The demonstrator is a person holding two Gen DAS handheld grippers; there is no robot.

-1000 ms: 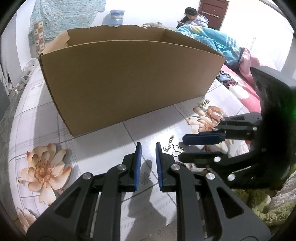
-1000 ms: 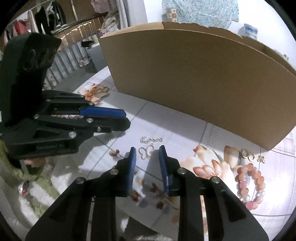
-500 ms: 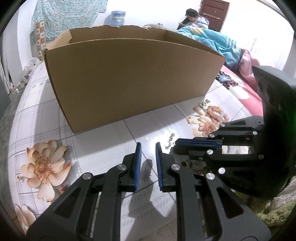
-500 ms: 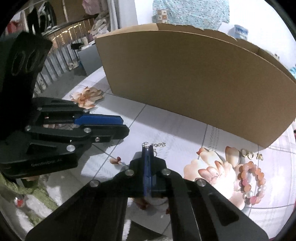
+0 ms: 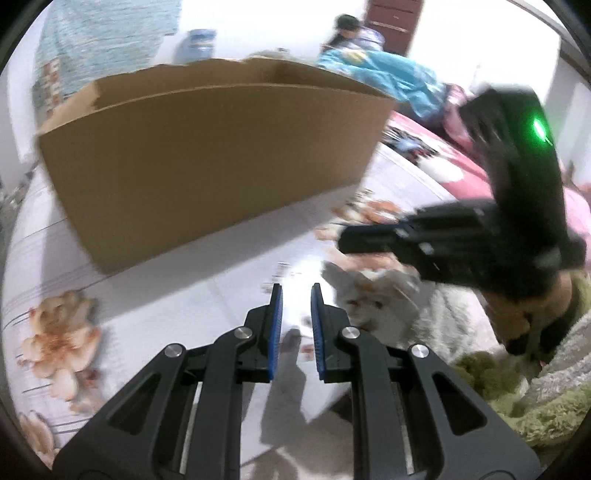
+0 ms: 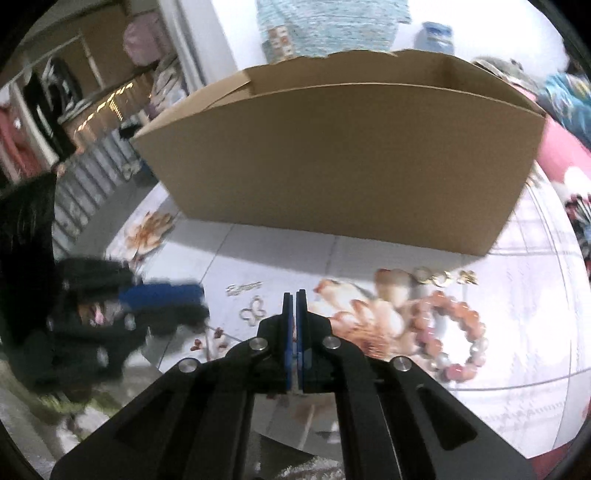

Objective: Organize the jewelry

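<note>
A brown cardboard box [image 5: 207, 155] stands open on the floral table; it also shows in the right wrist view [image 6: 340, 155]. A silver chain [image 6: 243, 287] and a silver butterfly piece [image 6: 253, 311] lie on the table left of my right gripper [image 6: 294, 295]. That gripper is raised with its jaws closed and nothing visible between them. A pink bead bracelet [image 6: 448, 332] and gold earrings [image 6: 443, 276] lie to its right. My left gripper [image 5: 295, 290] is open and empty, low over the table. The right gripper [image 5: 354, 238] shows blurred at the right of the left wrist view.
The table [image 5: 166, 314] has a white cloth with flower prints. A fuzzy green sleeve [image 5: 517, 387] is at the lower right. A bed with red and blue bedding [image 5: 424, 122] lies beyond, and a person [image 5: 347, 29] sits far back.
My right gripper closed near the butterfly piece, then lifted up and back; the chain and butterfly piece still lie on the table. The left gripper shifted slightly and stays open.
</note>
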